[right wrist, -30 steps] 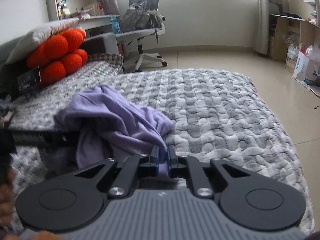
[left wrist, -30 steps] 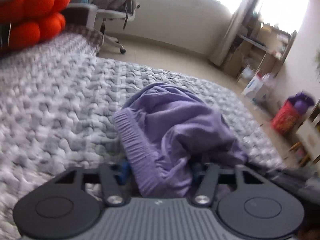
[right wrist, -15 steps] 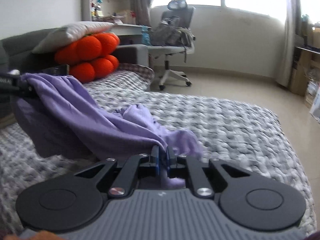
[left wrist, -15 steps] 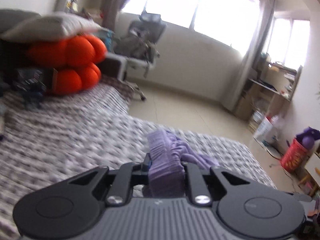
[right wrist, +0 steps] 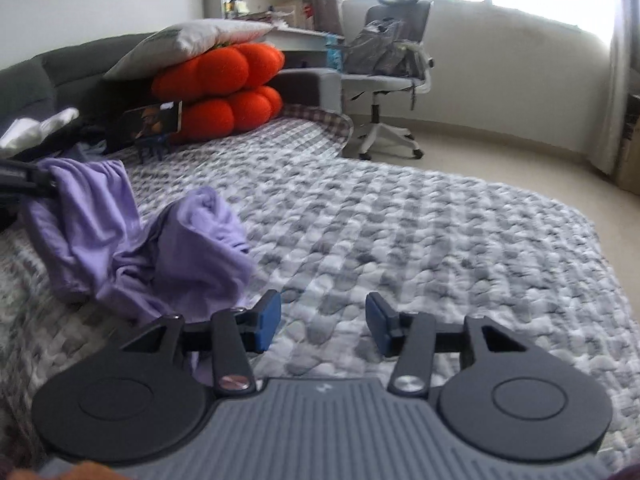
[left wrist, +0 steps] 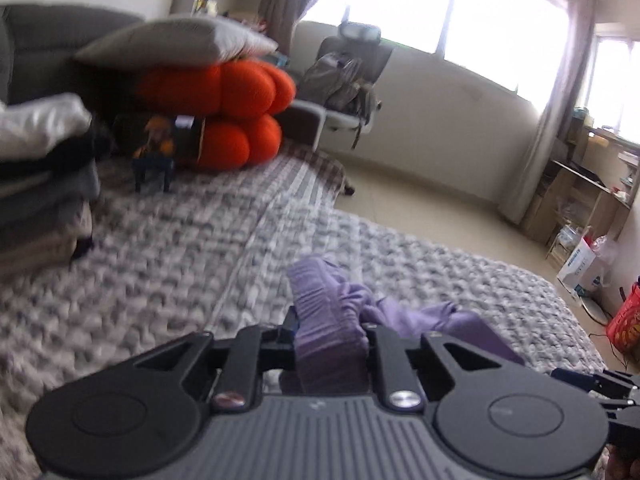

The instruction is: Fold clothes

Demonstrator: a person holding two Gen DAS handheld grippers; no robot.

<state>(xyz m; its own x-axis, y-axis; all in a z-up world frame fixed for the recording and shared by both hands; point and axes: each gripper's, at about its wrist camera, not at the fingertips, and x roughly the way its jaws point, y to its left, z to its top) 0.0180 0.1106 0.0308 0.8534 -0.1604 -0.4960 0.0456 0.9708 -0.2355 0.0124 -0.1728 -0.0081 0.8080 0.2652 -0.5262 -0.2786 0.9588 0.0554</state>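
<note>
The purple cloth lies bunched up on the grey blanket. The left gripper squeezes its ribbed edge and holds that end up. The right gripper has just opened its jaws wide, with nothing between them, right beside the cloth. Orange cushions sit behind.

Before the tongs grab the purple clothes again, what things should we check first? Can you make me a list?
1. Left tongs holding the purple garment: ok, clamped on its ribbed band.
2. Right tongs free: ok, they have just been opening, nothing between them.
3. Garment spread flat: not ok, bunched up on the quilt.
4. Quilt bare in front of the right tongs: ok.
5. Orange cushions out of the way: ok, far back.
6. Which corner to grab next: cannot tell, folds hide the edges.
</note>
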